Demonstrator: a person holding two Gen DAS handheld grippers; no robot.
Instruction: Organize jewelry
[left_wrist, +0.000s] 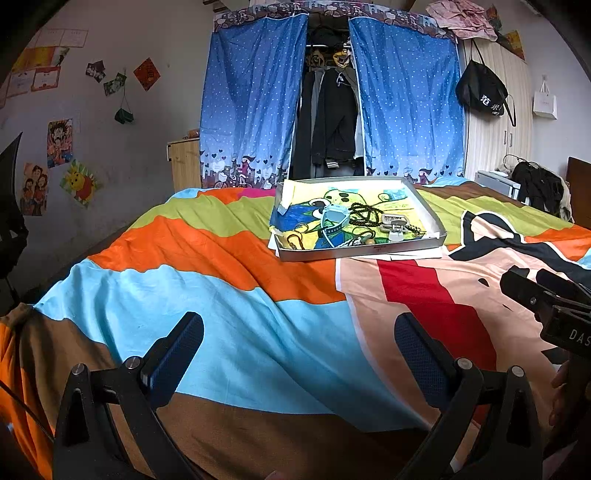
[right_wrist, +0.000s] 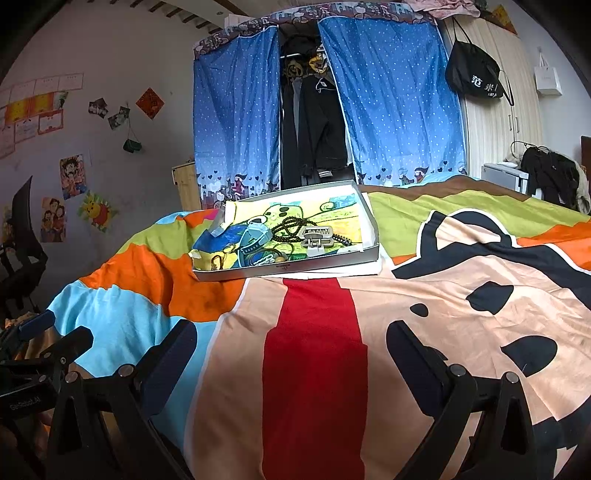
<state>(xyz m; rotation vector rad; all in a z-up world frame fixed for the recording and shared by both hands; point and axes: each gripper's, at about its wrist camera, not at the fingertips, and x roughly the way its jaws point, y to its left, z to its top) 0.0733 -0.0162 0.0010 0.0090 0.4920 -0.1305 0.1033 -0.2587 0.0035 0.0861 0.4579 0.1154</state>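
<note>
A shallow grey box (left_wrist: 369, 252) (right_wrist: 332, 263) lies on the bed, lined with a colourful drawing. Inside lie a dark beaded necklace (left_wrist: 364, 214) (right_wrist: 291, 226), a blue watch (left_wrist: 334, 219) (right_wrist: 255, 236), a silver pendant piece (left_wrist: 394, 225) (right_wrist: 317, 236) and small brown trinkets (left_wrist: 295, 238). My left gripper (left_wrist: 299, 343) is open and empty, low over the bedspread, well short of the box. My right gripper (right_wrist: 291, 350) is open and empty, also short of the box. Each gripper shows at the edge of the other's view.
The bed carries a bright cartoon bedspread (left_wrist: 221, 288) (right_wrist: 461, 295). Behind it hangs a blue curtained wardrobe (left_wrist: 255, 103) with dark clothes. A black bag (left_wrist: 480, 90) hangs at the right. A black chair (right_wrist: 22, 236) stands at the left.
</note>
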